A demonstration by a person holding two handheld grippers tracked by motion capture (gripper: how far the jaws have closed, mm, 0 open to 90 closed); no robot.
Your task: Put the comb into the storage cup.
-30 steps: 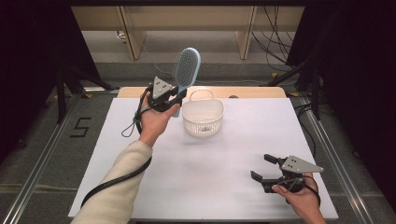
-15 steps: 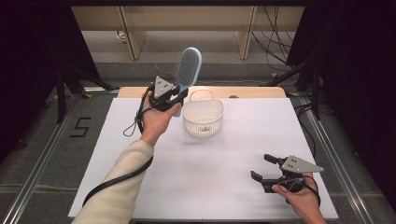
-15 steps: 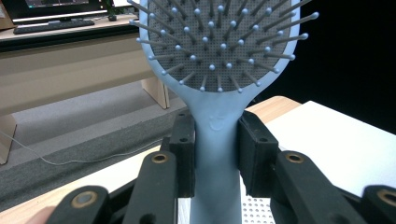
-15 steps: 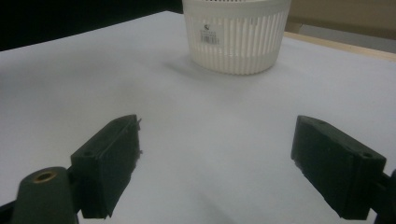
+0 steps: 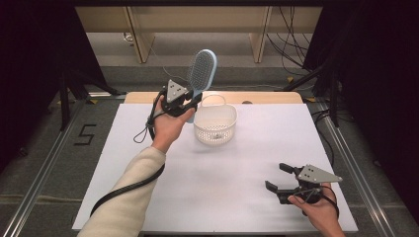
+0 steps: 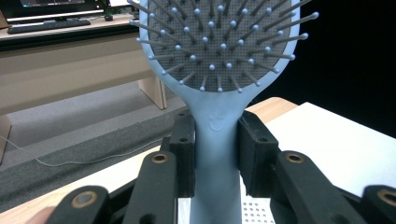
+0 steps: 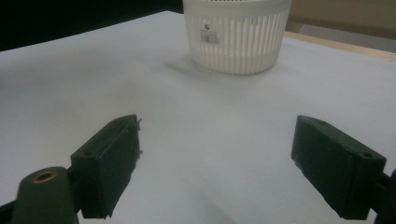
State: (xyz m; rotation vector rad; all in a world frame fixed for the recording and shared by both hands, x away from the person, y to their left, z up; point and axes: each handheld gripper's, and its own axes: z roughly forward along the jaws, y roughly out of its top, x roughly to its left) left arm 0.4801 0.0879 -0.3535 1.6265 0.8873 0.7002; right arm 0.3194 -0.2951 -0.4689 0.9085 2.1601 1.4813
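A light blue hairbrush [image 5: 201, 70] stands upright in the air, bristles facing the camera, just left of a white slotted basket [image 5: 215, 124]. My left gripper [image 5: 190, 101] is shut on its handle [image 6: 217, 154], the two black pads pressing on either side below the bristle head [image 6: 219, 42]. The basket's perforated floor [image 6: 257, 212] shows below the jaws. My right gripper [image 5: 277, 178] rests low at the table's front right, jaws wide open with nothing between them [image 7: 215, 163]. It points toward the basket [image 7: 236, 35] across bare white tabletop.
The white table surface [image 5: 232, 173] has a wooden strip [image 5: 267, 97] along its far edge. Cables trail from both grippers. Behind the table are wooden furniture legs [image 5: 141, 34] and a grey floor. Metal rails [image 5: 346, 148] run beside the table.
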